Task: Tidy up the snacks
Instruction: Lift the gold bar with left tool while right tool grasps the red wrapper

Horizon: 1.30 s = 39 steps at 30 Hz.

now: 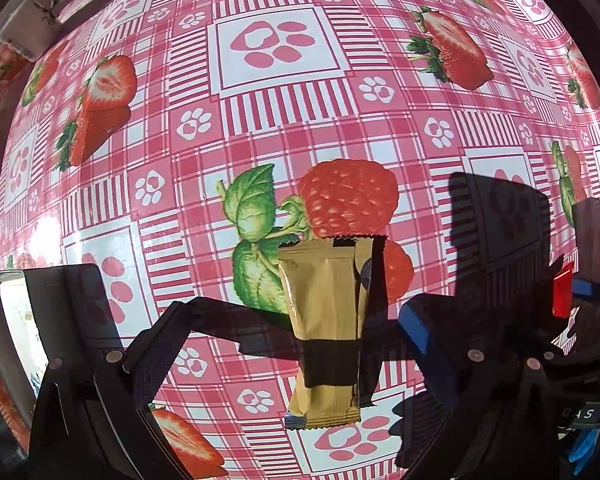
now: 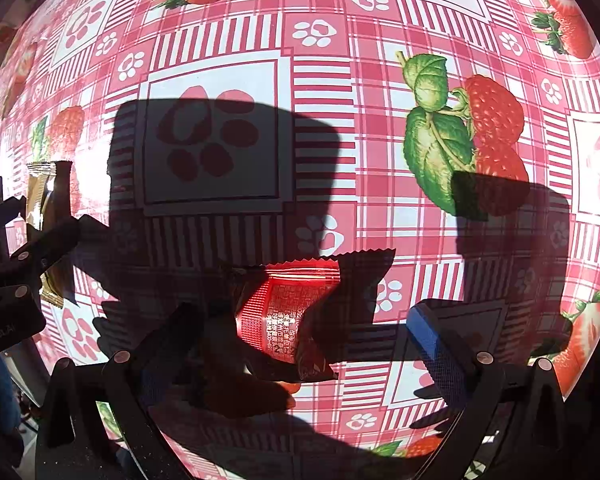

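Glossy pink-check tablecloth (image 1: 284, 128) with printed strawberries and paw marks, hard sunlight, deep shadows thrown by both tools

Left gripper (image 1: 292, 344): tongs apart, hovering above the cloth, nothing held. Gold snack packet (image 1: 326, 320) lies flat on the cloth between the two fingers in the left wrist view, over the printed raspberry; dark band across its lower half, serrated seals at both ends. Long axis runs along the fingers, straight away from the camera; near seal toward the tool, far seal pointing outward

Right gripper (image 2: 296, 336): tongs apart, empty. Red snack packet (image 2: 288, 316) sits on the cloth between them, partly in shadow, crumpled, fine printed text on its face. Long axis tilted, zigzag seal at the far end, near end angled toward the right finger

Handling, judged: both are light foil wrappers, soft, slick, easily creased; contents may crush. Take each across its narrow width near mid-body, not on the thin seals. Red one may need the tool turned to square up
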### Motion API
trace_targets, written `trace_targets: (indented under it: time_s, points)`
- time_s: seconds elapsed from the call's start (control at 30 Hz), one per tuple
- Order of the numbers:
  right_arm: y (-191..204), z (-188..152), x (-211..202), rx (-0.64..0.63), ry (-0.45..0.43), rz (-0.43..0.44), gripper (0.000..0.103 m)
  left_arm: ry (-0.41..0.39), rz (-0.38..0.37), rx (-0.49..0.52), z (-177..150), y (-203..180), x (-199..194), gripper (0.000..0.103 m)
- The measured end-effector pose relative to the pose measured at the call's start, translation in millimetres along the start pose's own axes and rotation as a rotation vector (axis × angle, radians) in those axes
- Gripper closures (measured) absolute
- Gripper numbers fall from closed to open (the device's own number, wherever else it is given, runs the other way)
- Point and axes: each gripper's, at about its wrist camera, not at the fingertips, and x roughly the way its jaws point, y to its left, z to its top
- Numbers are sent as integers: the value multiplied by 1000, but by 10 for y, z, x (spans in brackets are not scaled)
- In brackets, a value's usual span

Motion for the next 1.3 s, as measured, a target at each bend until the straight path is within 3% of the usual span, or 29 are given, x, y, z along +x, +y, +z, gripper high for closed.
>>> trace_targets:
  time_s: [1.0, 1.17, 1.23, 1.3]
  points:
    - [-1, -1, -7, -2, -2, 2, 0, -20, 2, -25, -6, 14, 3, 0]
    - [3, -5, -6, -1, 1, 0, 0, 11, 5, -32, 31, 4, 19, 0]
    - [10, -7, -10, 0, 5, -1, 1, 19, 2, -27, 41, -16, 9, 4]
    - [19, -25, -40, 6, -2, -1, 12, 10, 2, 0, 34, -75, -36, 14]
